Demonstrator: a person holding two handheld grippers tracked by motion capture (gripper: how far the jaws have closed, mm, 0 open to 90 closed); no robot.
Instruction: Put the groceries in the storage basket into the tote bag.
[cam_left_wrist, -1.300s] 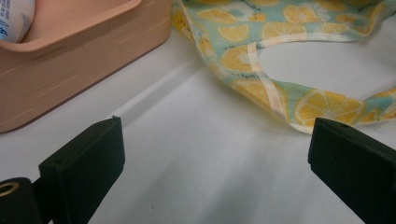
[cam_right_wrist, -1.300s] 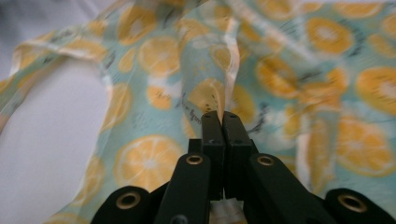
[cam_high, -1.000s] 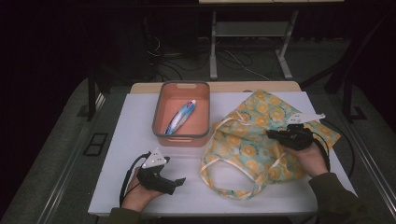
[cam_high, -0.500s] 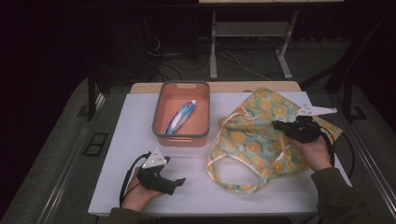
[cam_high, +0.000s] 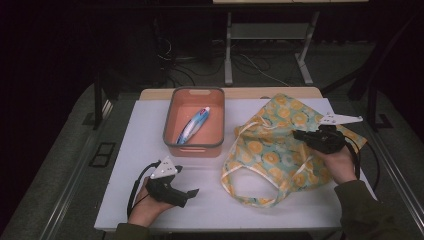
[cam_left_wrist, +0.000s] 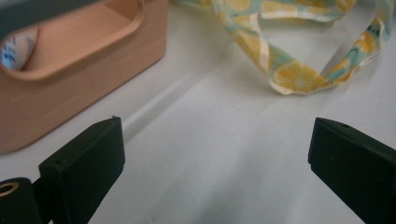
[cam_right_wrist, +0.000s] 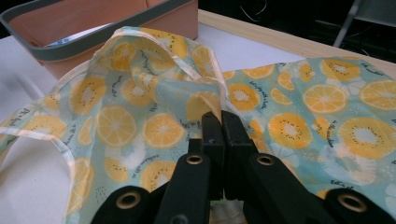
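The white desk (cam_high: 125, 150) is smooth and matte, with a pale wooden edge at its far side. On its right half lies a soft fabric bag (cam_high: 280, 145), printed with yellow citrus slices on pale green, crumpled, its cream-trimmed handle loop (cam_high: 245, 185) spread towards the near edge. Left of the bag, just beside it, stands a salmon plastic bin (cam_high: 172, 115), rounded at the corners with a grey rim; a blue-and-white tube (cam_high: 192, 125) lies inside. The right gripper (cam_right_wrist: 222, 123) has its black fingers pinched together on a fold of the bag. The left gripper (cam_high: 192, 192) rests near the front edge, fingers wide apart over bare desk.
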